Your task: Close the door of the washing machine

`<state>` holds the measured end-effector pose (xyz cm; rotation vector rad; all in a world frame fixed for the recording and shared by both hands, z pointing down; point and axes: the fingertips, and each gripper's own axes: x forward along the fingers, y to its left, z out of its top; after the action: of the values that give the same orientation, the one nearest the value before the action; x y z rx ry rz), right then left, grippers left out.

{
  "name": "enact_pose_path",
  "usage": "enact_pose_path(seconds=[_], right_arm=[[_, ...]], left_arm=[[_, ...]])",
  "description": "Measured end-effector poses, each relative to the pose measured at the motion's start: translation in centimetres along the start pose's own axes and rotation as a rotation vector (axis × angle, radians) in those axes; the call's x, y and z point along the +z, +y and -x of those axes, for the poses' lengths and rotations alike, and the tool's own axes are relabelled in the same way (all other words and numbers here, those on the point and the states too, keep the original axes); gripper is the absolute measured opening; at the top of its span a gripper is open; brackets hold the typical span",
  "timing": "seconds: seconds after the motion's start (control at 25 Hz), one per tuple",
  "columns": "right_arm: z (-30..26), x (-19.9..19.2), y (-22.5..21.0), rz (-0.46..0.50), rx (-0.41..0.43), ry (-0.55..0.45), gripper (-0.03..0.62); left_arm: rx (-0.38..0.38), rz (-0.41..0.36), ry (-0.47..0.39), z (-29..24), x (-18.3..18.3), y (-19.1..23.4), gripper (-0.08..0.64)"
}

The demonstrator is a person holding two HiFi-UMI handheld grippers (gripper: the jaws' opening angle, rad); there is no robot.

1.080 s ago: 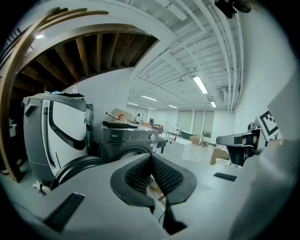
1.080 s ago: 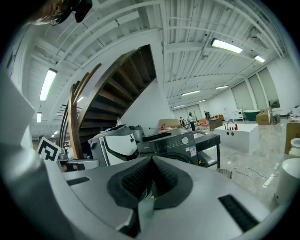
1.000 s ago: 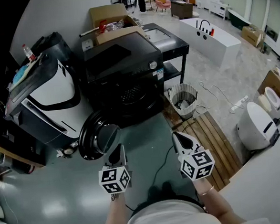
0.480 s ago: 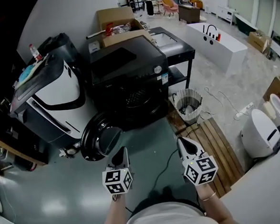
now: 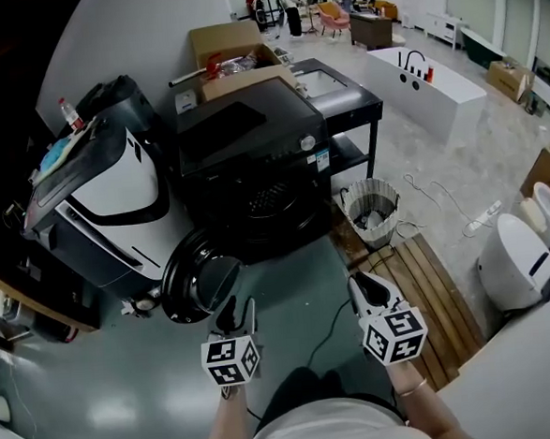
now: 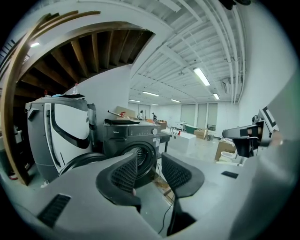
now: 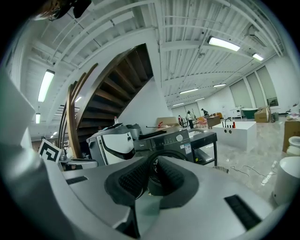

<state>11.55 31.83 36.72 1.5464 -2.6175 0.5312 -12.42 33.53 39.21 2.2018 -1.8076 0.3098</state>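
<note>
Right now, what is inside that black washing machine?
Through the open front of the washing machine only its perforated metal drum shows, with no laundry visible. The drum's far end is dark and cannot be checked.

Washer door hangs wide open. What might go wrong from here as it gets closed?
1. The left claw, which has just been opening with nothing between its jaws, hovers near the glossy rounded door; a push there may well slip off.
2. A cable trails across the floor before the washing machine; stepping closer might snag it.
</note>
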Motion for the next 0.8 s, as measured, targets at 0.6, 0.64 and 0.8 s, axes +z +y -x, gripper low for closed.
enact_pose_path(seconds=[0.6,0.64,0.8], right_arm=[[-3.5,-1.7,-0.8,-0.051,0.057,0.083,0.110],[-4.2,-1.7,-0.9,-0.054,0.061,0.085,0.110],[-8.3,-1.2,-0.8,-0.060,0.092,0.090,0.110]], left_arm=[[0.192,0.042,0.055,-0.7,-1.6,7.4,0.226],[0.211,0.042,0.057,-0.9,-1.7,8.3,0.230],[0.295,0.050,0.062,-2.3,-1.9,12.8,0.240]])
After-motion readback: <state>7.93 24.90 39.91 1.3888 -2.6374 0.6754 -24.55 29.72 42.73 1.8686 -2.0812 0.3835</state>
